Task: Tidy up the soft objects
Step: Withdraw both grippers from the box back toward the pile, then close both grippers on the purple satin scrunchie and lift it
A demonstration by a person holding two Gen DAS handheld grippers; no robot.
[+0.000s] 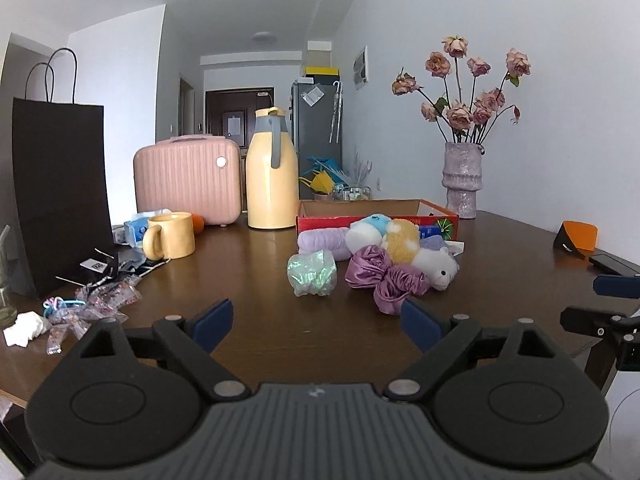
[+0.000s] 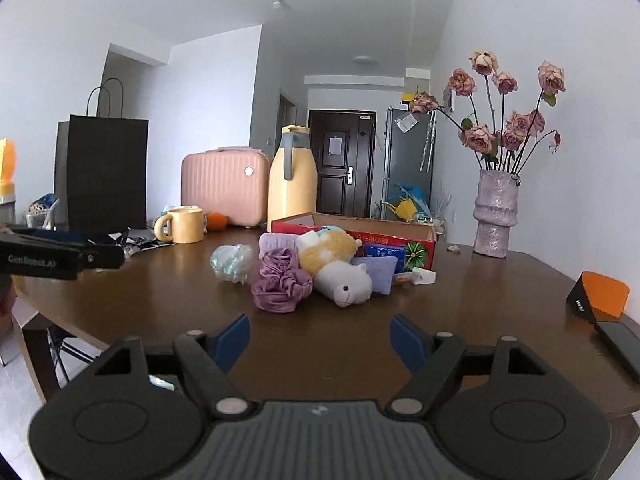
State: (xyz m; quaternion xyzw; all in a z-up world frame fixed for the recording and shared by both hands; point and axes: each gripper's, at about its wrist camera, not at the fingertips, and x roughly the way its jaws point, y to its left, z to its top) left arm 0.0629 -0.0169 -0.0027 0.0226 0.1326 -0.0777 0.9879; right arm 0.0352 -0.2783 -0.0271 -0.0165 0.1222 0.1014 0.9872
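Observation:
A heap of soft things lies mid-table in front of a red cardboard box point(image 1: 376, 222) point(image 2: 416, 242): a purple satin scrunchie point(image 1: 382, 276) point(image 2: 280, 280), a white plush animal point(image 1: 438, 266) point(image 2: 348, 282), a yellow plush point(image 1: 404, 240) point(image 2: 328, 250), a lilac roll point(image 1: 322, 242) and a shiny pale-green bundle point(image 1: 312, 272) point(image 2: 232, 262). My left gripper point(image 1: 316, 320) is open and empty, short of the bundle and scrunchie. My right gripper point(image 2: 320, 338) is open and empty, short of the scrunchie and white plush. Each gripper shows at the edge of the other's view.
On the brown table point(image 1: 260, 264) stand a yellow mug point(image 1: 170, 236), a yellow jug point(image 1: 272, 172), a pink case point(image 1: 186, 178), a black paper bag point(image 1: 60, 192) and a vase of dried roses point(image 1: 462, 178). Wrappers point(image 1: 92, 304) lie left; an orange-black object point(image 2: 600, 294) and dark device point(image 2: 620, 346) lie right.

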